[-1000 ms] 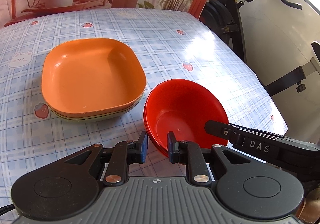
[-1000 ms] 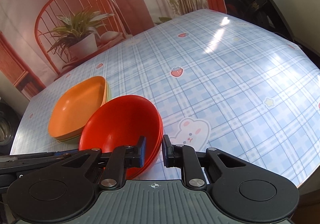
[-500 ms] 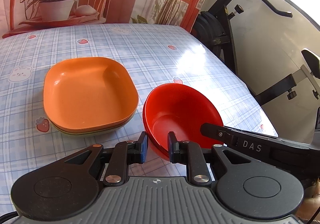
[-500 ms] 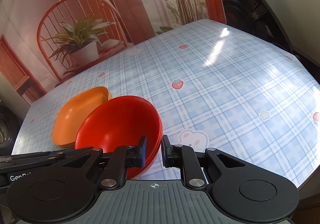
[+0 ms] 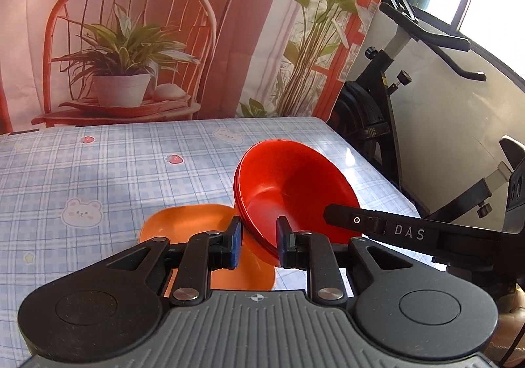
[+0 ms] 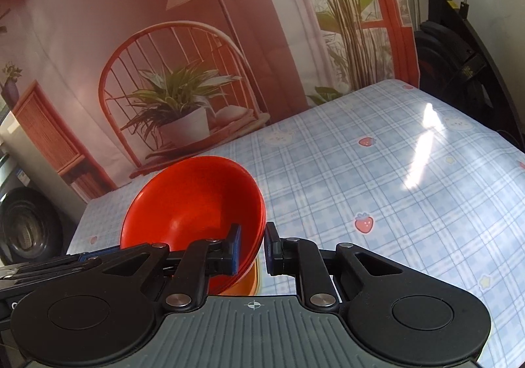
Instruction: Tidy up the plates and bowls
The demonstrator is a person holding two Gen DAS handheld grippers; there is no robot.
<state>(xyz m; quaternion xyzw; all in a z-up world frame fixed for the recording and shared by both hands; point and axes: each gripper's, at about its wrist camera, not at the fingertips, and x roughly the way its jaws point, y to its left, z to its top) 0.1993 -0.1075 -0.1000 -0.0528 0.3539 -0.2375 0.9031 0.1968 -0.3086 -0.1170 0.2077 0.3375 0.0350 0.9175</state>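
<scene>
A stack of red bowls (image 5: 288, 184) is held in the air by both grippers. My left gripper (image 5: 257, 245) is shut on its near left rim. My right gripper (image 6: 252, 248) is shut on the opposite rim; the bowls show in the right wrist view (image 6: 193, 204) too. The orange plate stack (image 5: 197, 230) lies on the table below the bowls, partly hidden by my left gripper. In the right wrist view only a sliver of the orange plates (image 6: 246, 284) shows under the bowls. The right gripper's finger (image 5: 410, 231) crosses the left wrist view.
The table (image 6: 393, 190) has a blue checked cloth with strawberries and bears. An exercise bike (image 5: 410, 98) stands past the table's right edge. A printed backdrop (image 5: 147, 39) with a chair and plant hangs behind the table.
Both grippers have lifted the red bowls off the table and carried them left, over the orange plates. The views have tilted up toward the backdrop.
</scene>
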